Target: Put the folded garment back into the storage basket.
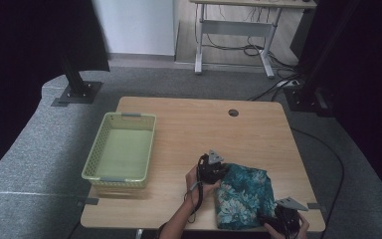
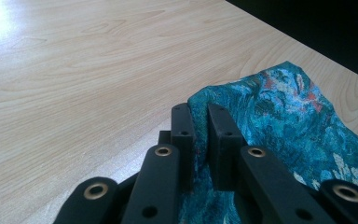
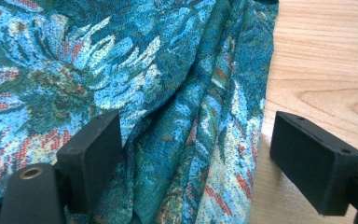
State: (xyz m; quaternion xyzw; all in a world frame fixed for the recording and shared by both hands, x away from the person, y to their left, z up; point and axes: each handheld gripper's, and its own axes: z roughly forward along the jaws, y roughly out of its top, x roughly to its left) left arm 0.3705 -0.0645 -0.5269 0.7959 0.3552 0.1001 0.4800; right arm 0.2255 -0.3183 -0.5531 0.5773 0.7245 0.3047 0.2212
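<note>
A green basket (image 1: 121, 149) sits empty at the left of the table (image 1: 189, 129), likely waiting for the folded patterned cloth (image 1: 242, 196), which lies at the near right edge, well apart from it; the cloth seems pinned at two ends so it can be lifted or folded. The left tool (image 2: 199, 122) is clenched on a raised fold at the cloth's far left corner; the right tool (image 3: 193, 154) stands wide open, its jaws straddling the bunched near edge, not yet pressing on it.

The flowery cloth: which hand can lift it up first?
Probably the left: the left gripper already pinches the cloth at its corner, while the right gripper is open, its pads straddling the folded edge.
</note>
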